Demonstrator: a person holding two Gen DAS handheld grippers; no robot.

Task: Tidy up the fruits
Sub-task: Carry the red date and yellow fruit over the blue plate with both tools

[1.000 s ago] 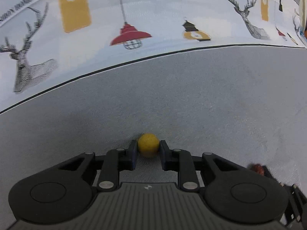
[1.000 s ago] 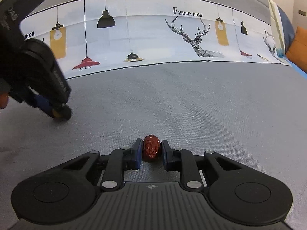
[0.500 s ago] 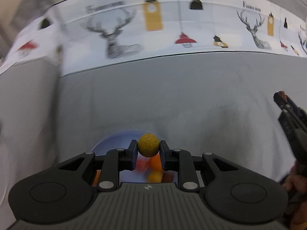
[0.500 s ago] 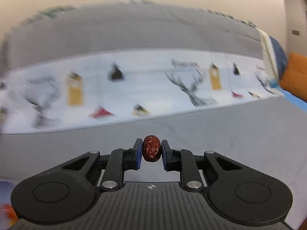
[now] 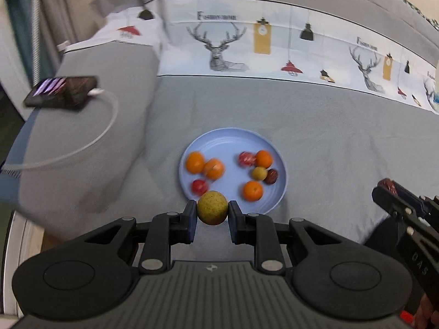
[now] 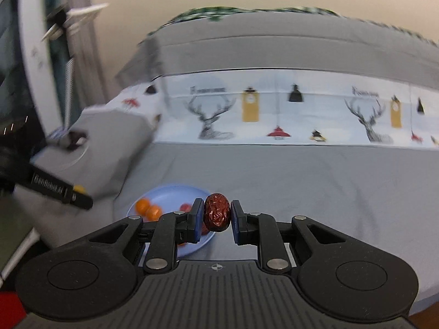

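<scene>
Centrally, round yellow-green fruit [image 5: 212,210]: clamped in left gripper [image 5: 212,220], above the six o'clock rim of the round pale-blue plate [image 5: 219,139]. Wrinkled dark-red date [image 6: 217,216]: pinched in right gripper [image 6: 217,223], plate at nine o'clock. Plate rests on grey bedspread [image 5: 329,142]; deer-and-lamp printed band [image 5: 274,44] at twelve o'clock; black phone [image 5: 61,91] on grey pillow [image 5: 82,148] at ten o'clock.

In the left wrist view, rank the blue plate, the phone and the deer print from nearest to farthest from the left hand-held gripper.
1. Blue plate, just beyond the left hand-held gripper, which is shut on a yellow-green fruit.
2. Phone, up left on the grey cushion, cable plugged in.
3. Deer print, on the printed band across the back, beyond the plate.
</scene>
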